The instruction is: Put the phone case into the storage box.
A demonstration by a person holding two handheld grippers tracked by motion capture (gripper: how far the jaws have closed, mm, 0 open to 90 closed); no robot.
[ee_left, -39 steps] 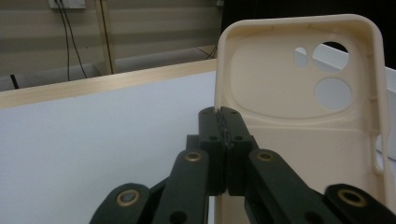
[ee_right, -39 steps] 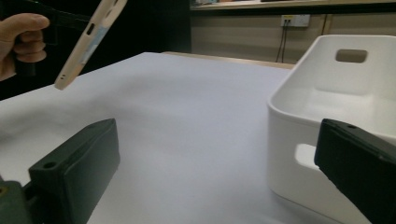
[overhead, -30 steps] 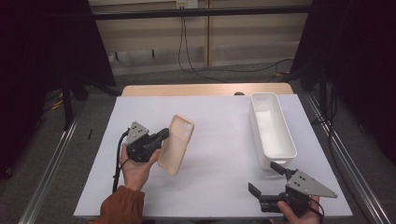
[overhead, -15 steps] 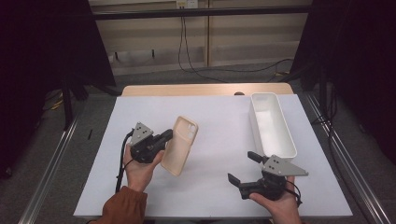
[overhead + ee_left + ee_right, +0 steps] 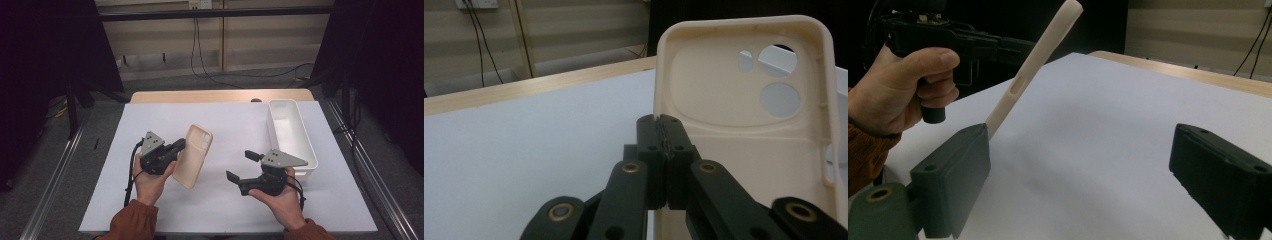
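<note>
High view — left tool [image 5: 176, 147] clamping phone case [image 5: 194, 156], right tool [image 5: 242, 165] empty, closing slightly

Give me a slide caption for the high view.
Left claw holds a phone case tilted above the white table; right claw open, nearing it.

The phone case [image 5: 193, 155] I am holding is a cream, soft-looking shell with rounded corners and a raised rim all round. Its hollow inner side faces me in the left gripper view [image 5: 749, 125], where three round camera cut-outs sit in its upper corner. One long edge is pinched in my left hand-held gripper [image 5: 176, 149], so the case stands tilted above the white tabletop [image 5: 235, 125]. Seen edge-on in the right gripper view [image 5: 1033, 70], it is thin, with a slot in its side wall.
</note>
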